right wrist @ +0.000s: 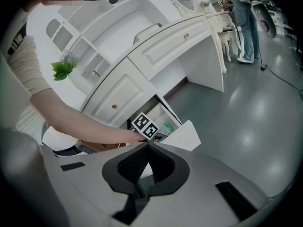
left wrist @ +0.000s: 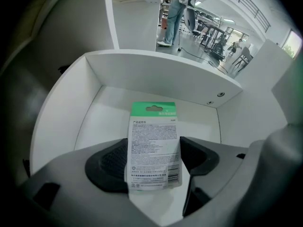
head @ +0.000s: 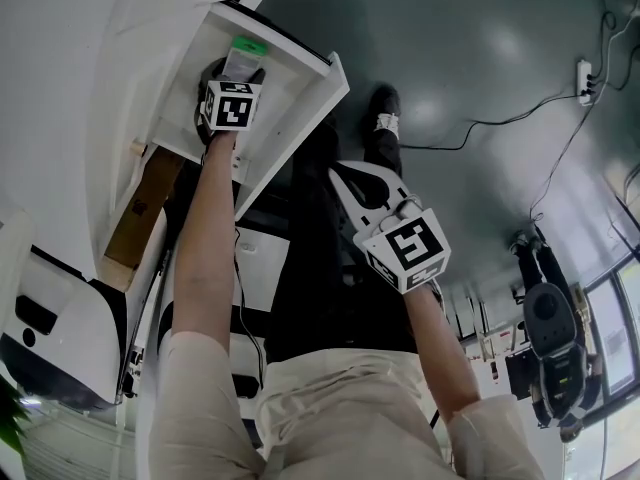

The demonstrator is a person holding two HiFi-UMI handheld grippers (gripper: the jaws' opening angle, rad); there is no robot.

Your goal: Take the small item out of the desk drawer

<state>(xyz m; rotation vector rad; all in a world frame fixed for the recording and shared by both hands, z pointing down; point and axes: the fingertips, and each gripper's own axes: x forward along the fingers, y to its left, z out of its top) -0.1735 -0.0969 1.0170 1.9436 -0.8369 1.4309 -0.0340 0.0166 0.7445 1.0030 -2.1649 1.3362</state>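
My left gripper (left wrist: 152,161) points steeply down into the pulled-out white drawer (left wrist: 61,122) of the desk (right wrist: 156,46). Its jaws stand wide, and the packet (left wrist: 153,141) fills the gap between them. One long edge lies against each black ribbed pad, so I have it pinched across its width. It is a flat, upright rectangle of card, taller than it is broad, with its printed back turned towards my left gripper's camera. A bright green band runs across the top, with a small hang slot cut in the middle of it. Below the band the face is white and packed with rows of fine dark print. A boxed panel and a barcode sit near the bottom edge, and all of it is too small for me to read. The packet's lower edge casts a soft shadow on the drawer floor, and the drawer's side and back walls rise around it. From my head view the green top pokes out just beyond the marker cube (head: 231,105) on that gripper, deep inside the drawer. My right gripper (right wrist: 147,145) hangs well apart from the drawer, above the dark glossy floor (head: 480,48). Its tips are drawn together and nothing is caught between the pads.
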